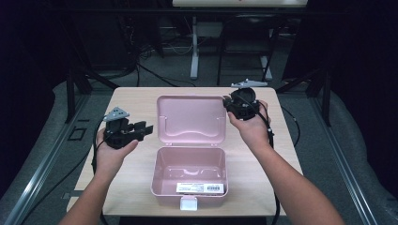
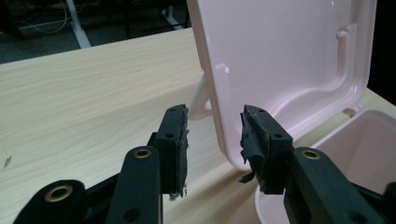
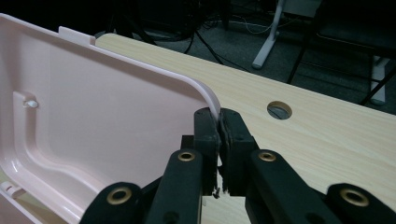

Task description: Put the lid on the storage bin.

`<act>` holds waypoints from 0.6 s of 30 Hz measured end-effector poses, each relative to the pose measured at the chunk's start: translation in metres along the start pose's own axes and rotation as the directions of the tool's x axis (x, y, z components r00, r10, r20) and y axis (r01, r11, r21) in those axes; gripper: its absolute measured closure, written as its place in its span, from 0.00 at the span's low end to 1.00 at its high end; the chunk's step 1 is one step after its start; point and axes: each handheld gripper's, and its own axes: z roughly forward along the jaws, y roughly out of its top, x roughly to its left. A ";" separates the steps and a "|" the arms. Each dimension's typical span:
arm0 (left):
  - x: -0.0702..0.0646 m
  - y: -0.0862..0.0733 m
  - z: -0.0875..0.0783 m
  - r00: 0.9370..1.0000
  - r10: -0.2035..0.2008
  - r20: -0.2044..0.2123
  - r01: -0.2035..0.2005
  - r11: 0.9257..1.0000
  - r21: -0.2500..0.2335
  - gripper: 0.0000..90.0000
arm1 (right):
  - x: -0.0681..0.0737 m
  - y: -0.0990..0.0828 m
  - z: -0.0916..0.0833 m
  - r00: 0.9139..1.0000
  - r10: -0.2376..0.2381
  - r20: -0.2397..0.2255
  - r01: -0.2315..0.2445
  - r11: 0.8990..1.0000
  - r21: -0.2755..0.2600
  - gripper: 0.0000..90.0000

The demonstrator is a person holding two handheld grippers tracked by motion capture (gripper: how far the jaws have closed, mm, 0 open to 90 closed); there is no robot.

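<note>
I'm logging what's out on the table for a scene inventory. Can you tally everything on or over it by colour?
Pink: 1, the open lidded box, lid up and pinched at its edge by the right claw.
Black: 2, the right claw and the left claw, which is open.
Total: 3

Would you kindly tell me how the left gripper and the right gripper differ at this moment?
The left gripper is open and holds nothing, beside the pink lid; the right gripper is shut on the lid's rim. In the high view, the left sits nearer the person, the right farther back. Both have black jaws.
</note>
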 end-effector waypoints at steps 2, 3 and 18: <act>0.000 0.004 0.003 1.000 -0.002 -0.004 0.002 1.000 0.001 0.69 | 0.000 0.000 -0.001 1.000 -0.005 0.001 0.005 1.000 -0.002 0.96; 0.000 0.006 0.005 1.000 -0.002 -0.009 0.002 1.000 0.002 0.69 | 0.000 0.000 -0.002 1.000 -0.008 0.000 0.008 1.000 -0.003 0.96; -0.005 0.033 0.020 0.999 0.019 -0.048 -0.020 1.000 -0.016 0.69 | 0.003 -0.002 -0.010 1.000 -0.030 -0.006 0.030 0.999 -0.027 0.96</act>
